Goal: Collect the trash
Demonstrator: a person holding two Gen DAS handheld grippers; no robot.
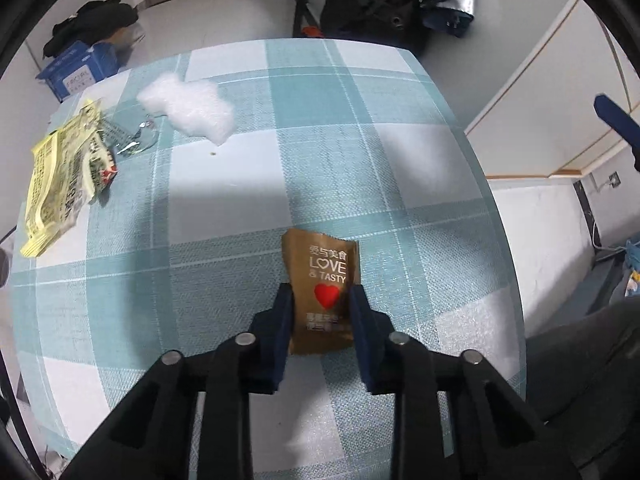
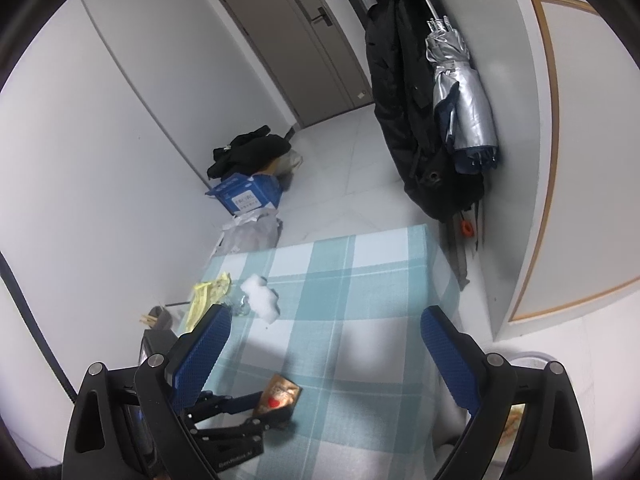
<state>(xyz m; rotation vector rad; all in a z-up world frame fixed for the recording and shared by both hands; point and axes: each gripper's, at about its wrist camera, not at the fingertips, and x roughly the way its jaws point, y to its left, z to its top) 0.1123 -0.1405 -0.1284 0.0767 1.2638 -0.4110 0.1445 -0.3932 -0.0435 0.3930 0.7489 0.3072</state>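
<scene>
Where checks meet, left claw (image 1: 321,300) pinches—seemingly—brown wrapper (image 1: 320,276).

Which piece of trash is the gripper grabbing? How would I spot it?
Look at the table with the blue-and-white checked cloth. At its near edge, the left gripper pinches a small brown wrapper. Unlike the yellow packet and white fluff farther back, it has a red heart and says LOVE & TASTY.
</scene>
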